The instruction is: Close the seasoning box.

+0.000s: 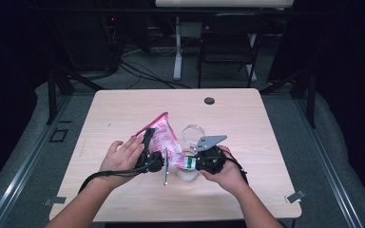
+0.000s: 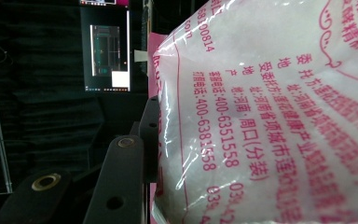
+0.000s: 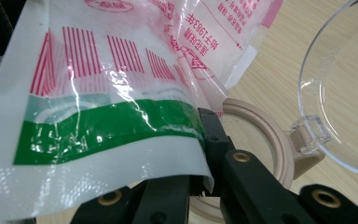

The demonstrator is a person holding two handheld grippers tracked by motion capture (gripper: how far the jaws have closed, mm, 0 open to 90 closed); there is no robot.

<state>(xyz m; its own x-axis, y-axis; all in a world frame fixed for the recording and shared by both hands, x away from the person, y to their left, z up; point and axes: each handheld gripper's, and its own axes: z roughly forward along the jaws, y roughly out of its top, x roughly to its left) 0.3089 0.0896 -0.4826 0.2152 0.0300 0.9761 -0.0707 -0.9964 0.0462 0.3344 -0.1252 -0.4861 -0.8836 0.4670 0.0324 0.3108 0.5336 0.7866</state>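
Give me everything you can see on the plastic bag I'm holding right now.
The bag is a clear, crinkly plastic pouch with pink print, Chinese text, red stripes and a green band near one end, filled with white granules. It is held tilted above the table, pink corner up and back, low end over a beige-rimmed jar with its clear hinged lid open. The left tongs grip its upper side; the right tongs are shut on its lower edge.

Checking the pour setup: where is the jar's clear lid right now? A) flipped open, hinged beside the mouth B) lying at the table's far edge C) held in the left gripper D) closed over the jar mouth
A: in the right gripper view the clear lid stands swung back on its hinge beside the beige jar rim, with the bag over the open mouth.
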